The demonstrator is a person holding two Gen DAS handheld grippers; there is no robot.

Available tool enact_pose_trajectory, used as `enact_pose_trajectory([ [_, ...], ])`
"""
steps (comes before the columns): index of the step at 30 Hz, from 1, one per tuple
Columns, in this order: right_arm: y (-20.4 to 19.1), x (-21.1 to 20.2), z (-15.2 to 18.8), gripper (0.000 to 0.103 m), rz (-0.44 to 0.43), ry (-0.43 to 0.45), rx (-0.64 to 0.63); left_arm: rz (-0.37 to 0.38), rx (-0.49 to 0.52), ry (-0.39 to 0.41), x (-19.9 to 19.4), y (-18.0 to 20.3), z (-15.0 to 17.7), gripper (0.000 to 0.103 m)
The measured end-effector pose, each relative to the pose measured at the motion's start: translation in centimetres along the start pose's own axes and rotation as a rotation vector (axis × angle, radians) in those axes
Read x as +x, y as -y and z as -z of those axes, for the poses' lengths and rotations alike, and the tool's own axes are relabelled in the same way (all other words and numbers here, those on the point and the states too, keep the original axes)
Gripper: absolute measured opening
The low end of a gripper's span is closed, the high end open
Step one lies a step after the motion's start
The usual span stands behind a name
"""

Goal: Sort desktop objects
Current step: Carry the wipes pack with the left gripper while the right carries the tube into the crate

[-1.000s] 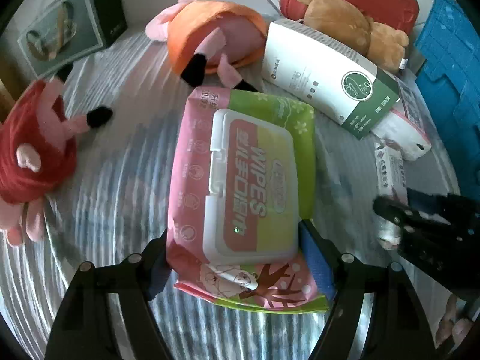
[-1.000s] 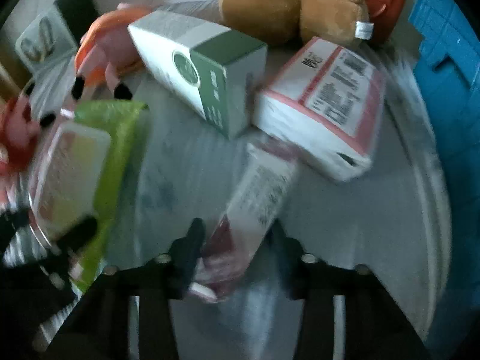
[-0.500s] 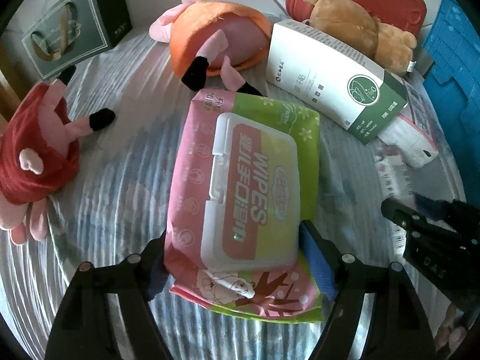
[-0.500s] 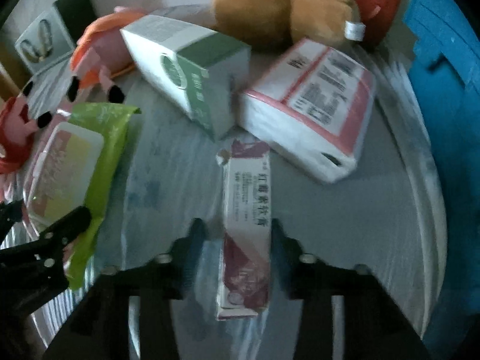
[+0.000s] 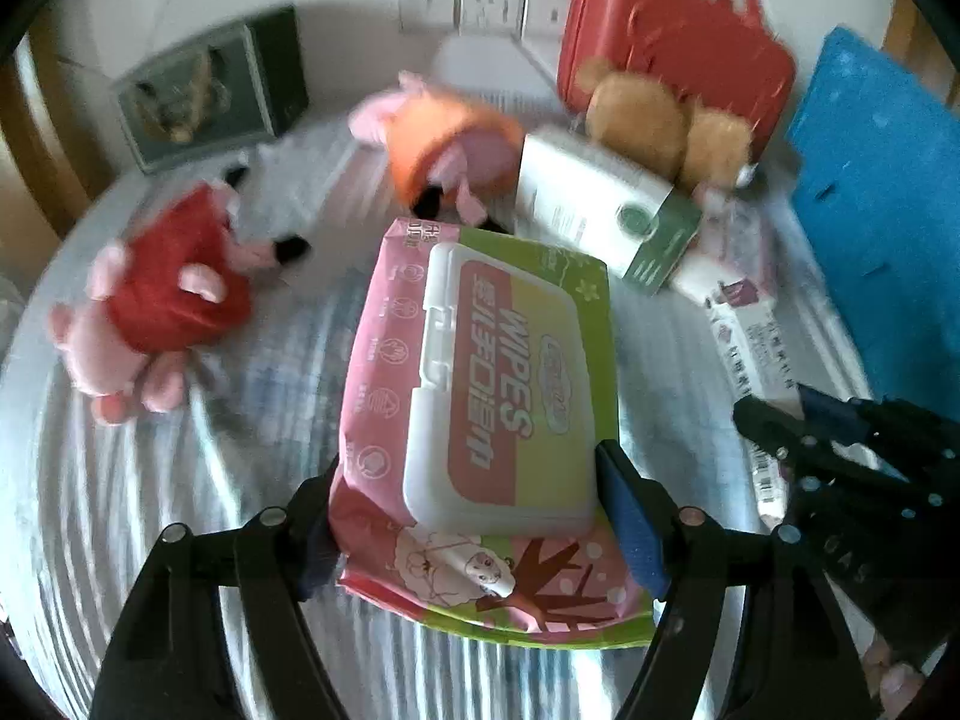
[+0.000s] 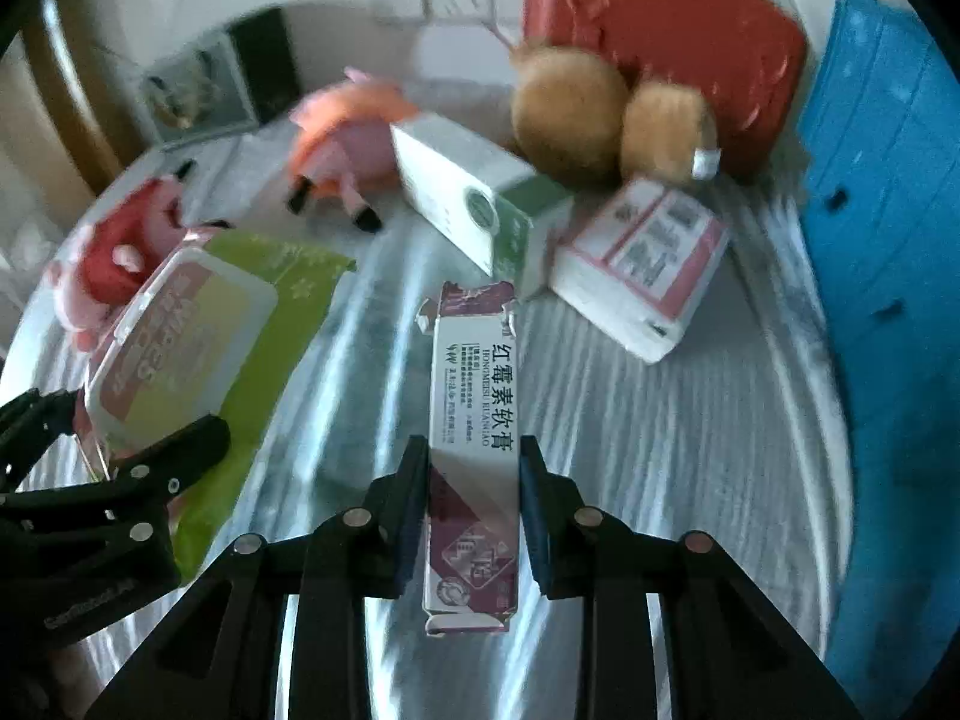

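Clamping the soft pink-and-green wet-wipes pack with a hard white flip lid [image 5: 486, 414] by its long sides, the left gripper [image 5: 474, 516] carries it above the striped grey-white cloth surface [image 5: 198, 480], blue pads pressed into the pliant film. The right gripper [image 6: 471, 498] grasps a slim white-and-purple cardboard ointment box [image 6: 474, 420] across its narrow width, the box pointing to 12 o'clock, its torn flap at the far end.

Open cloth lies at 3 o'clock of the ointment box, bounded by a blue plastic crate wall [image 6: 888, 240] along the right edge. At 12 to 1 o'clock the way is crowded: a white-and-green rectangular carton [image 6: 474, 204] lies touching a white-and-pink paper-wrapped pack [image 6: 648, 264], with a fuzzy brown teddy bear [image 6: 600, 114] and a red hard-shell case [image 6: 660, 30] behind them. At 10 o'clock in the left view lies a red-dressed pink plush pig [image 5: 156, 300], at 12 o'clock an orange-dressed one [image 5: 444, 144], and a dark boxed picture [image 5: 210, 90] stands by the white wall.
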State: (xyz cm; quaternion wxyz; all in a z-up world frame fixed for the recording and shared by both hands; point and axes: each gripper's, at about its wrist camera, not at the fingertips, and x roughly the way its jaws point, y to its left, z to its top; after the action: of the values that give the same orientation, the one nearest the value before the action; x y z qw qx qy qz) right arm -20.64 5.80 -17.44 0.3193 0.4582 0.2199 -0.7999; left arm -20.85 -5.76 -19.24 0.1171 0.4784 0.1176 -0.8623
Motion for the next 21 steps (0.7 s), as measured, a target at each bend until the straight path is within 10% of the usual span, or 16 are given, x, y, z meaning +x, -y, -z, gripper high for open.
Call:
enact_pose_trajectory([
  [21,-0.5,-25.9,4.8,0.028,0.131,0.406,0.009,0.086,0.109,0.419,-21.4,2.3,1.8,0.075],
])
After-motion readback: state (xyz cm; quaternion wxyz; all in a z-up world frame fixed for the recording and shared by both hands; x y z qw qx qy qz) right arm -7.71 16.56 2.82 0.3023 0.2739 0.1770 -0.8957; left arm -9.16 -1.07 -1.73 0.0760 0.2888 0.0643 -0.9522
